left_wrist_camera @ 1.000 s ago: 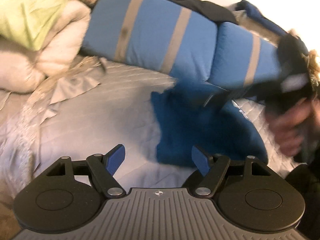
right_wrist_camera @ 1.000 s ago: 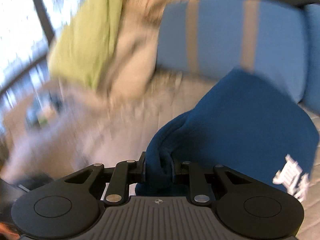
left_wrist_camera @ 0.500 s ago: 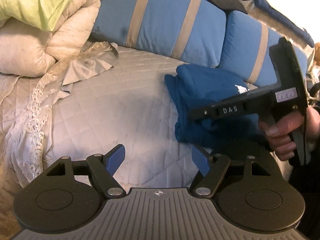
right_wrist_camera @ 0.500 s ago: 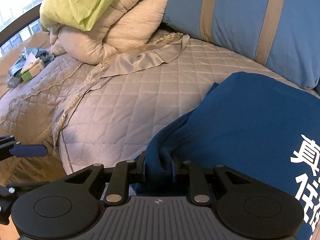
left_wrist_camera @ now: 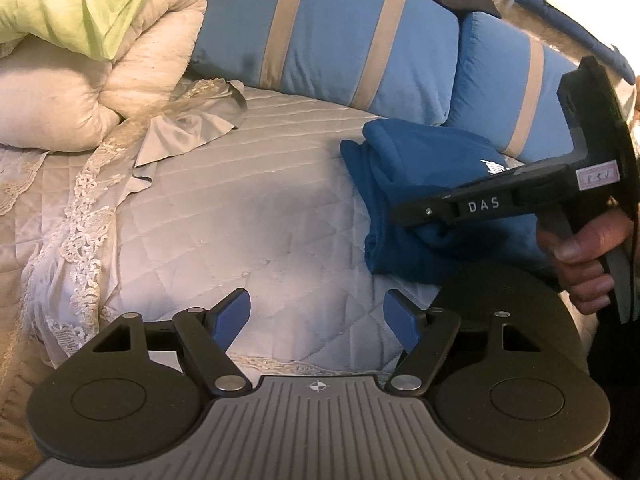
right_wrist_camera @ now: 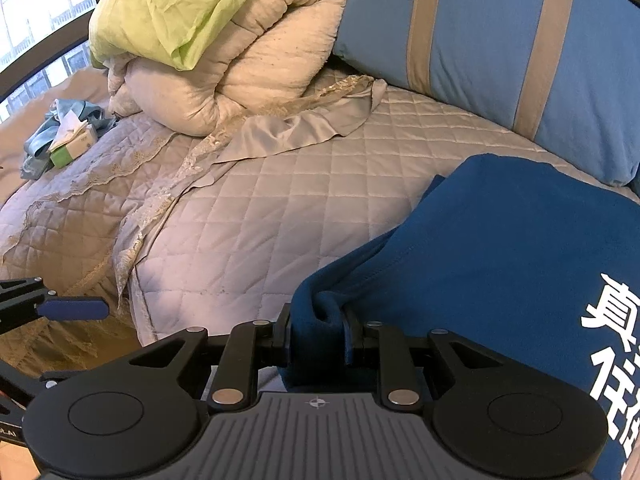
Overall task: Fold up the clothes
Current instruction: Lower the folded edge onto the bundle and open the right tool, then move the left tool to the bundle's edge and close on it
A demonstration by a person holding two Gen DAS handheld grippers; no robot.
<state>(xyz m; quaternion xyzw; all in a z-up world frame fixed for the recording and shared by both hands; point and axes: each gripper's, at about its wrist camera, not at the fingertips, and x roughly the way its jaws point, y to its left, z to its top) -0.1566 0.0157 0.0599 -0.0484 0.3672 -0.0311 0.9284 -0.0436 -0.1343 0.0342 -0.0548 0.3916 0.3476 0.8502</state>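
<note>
A folded dark blue garment with white print (left_wrist_camera: 408, 168) lies on the quilted bedspread (left_wrist_camera: 240, 200), against the striped pillows. In the right wrist view the same garment (right_wrist_camera: 500, 240) fills the lower right. My right gripper (right_wrist_camera: 318, 320) has a bunched fold of its near edge between the pads, and the jaws are opening while the cloth still touches both pads. From the left wrist view the right gripper (left_wrist_camera: 404, 216) reaches in from the right, held by a hand (left_wrist_camera: 580, 252). My left gripper (left_wrist_camera: 316, 300) hangs open over bare quilt, left of the garment, holding nothing.
Two light blue pillows with tan stripes (left_wrist_camera: 340, 40) line the far side. A rolled cream duvet (left_wrist_camera: 140, 72) with a lime-green cloth (left_wrist_camera: 80, 0) sits at the left. A tissue pack and grey cloth (right_wrist_camera: 76, 144) lie far left near the window (right_wrist_camera: 40, 0).
The right gripper came down with the blue garment, which now rests on the bed by the pillows. Over the last half second both grippers barely moved. The right pads stand slightly wider apart.
</note>
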